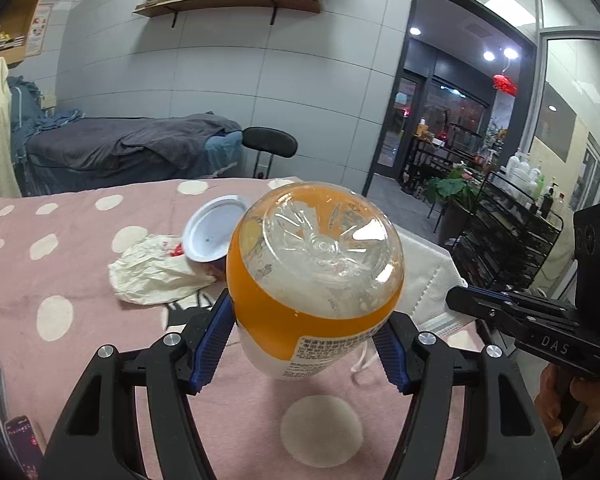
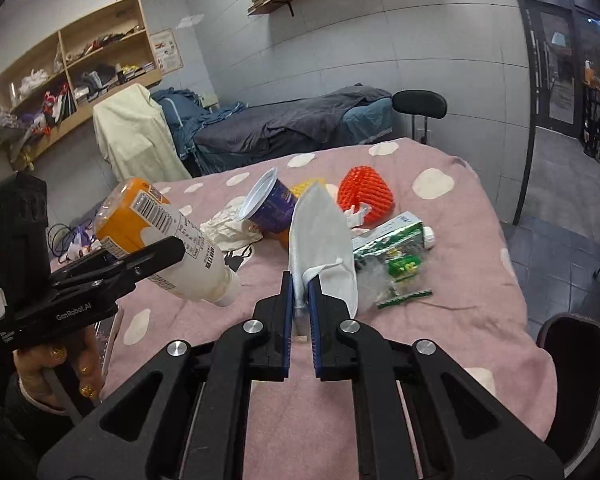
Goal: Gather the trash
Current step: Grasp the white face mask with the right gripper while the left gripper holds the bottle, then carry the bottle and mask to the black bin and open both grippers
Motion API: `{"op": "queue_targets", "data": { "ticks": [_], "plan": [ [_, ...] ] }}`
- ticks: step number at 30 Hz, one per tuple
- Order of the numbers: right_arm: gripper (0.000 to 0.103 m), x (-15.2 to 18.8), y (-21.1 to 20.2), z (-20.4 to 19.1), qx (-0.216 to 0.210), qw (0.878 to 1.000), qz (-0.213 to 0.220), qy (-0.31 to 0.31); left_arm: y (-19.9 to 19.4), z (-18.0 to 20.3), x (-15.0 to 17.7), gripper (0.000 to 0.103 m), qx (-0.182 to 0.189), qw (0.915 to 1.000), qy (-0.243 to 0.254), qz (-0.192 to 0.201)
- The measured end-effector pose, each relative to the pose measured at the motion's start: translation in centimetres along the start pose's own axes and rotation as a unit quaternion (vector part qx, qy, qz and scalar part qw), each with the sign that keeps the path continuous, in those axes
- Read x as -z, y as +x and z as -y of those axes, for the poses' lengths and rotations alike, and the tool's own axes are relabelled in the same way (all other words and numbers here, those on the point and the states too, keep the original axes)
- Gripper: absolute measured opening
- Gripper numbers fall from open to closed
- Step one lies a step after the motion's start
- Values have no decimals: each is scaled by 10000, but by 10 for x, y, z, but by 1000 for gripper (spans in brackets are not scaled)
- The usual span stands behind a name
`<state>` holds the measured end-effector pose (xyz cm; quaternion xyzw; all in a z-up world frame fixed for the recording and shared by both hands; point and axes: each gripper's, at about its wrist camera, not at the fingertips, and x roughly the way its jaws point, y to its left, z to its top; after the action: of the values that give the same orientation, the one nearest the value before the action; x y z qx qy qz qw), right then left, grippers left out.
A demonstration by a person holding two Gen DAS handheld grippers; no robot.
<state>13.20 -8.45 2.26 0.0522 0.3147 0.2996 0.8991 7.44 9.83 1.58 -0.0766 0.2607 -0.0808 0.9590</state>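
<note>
Pink dotted blanket [image 2: 452,280], grey bed [image 2: 292,124], wall shelves [image 1: 228,0]

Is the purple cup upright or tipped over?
Tipped over: the purple cup lies on its side on the blanket, its white inside showing.

Both my wrist cameras look forward over the same pink polka-dot bedspread [image 1: 60,264], close in.

My left view looks along its fingers at the clear base of the orange-and-white plastic bottle [image 1: 316,276], which fills the centre, very near. My right view faces the grey panelled wall [image 2: 380,52] from slightly farther back. Both share the bedspread, that bottle [image 2: 160,240], the tipped purple paper cup [image 1: 212,236] [image 2: 268,204], the white face mask [image 1: 432,280] [image 2: 324,248] and the wall shelves [image 1: 228,0].
</note>
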Motion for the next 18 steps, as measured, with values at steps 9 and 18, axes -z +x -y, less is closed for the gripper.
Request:
{"op": "queue_targets", "data": {
  "ticks": [9,18],
  "plan": [
    [8,22,-95,85,1331,9861,621,782,40,77,-10,64,1082,9926,514,-191],
    [8,81,-116,212,2860,9395,270,1864,79,163,-12,64,1981,9727,1165,-335]
  ]
}}
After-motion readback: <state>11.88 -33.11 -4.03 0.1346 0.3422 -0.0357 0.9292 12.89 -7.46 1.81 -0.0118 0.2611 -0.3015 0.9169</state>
